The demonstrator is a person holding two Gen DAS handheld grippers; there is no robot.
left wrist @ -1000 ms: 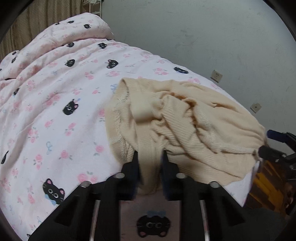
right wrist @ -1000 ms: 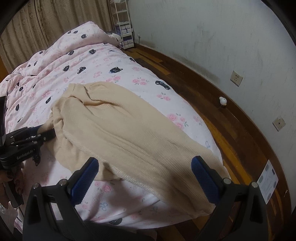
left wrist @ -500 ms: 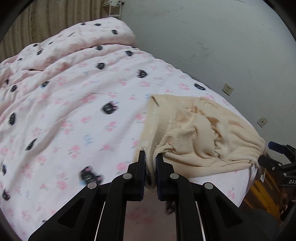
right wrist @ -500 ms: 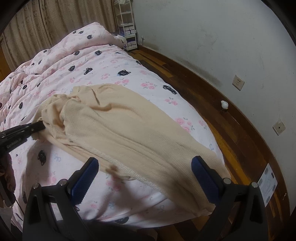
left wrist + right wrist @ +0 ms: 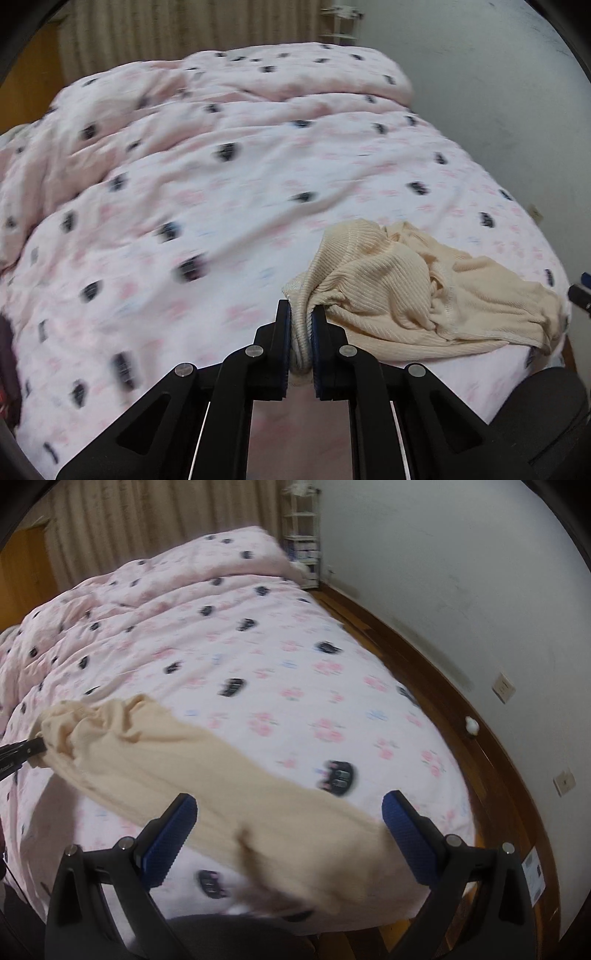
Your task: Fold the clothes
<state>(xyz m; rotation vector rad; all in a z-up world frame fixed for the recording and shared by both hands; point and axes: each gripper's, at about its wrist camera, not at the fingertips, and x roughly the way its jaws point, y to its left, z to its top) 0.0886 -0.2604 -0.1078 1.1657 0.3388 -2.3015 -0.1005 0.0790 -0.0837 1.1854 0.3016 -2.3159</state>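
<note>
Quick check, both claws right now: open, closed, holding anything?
Left claw: closed on the beige knit garment.
Right claw: open, holding nothing; garment lies between its fingers.

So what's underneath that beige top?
The beige top lies on a pink quilt with a cat and flower print. The left gripper pinches one end. The quilt beneath the cloth is covered, so anything lying there cannot be seen.

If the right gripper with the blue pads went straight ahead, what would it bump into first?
Probably the cream ribbed knit garment, stretched right between the right gripper's wide-open jaws; the pink cat-print bedding lies behind it.
</note>
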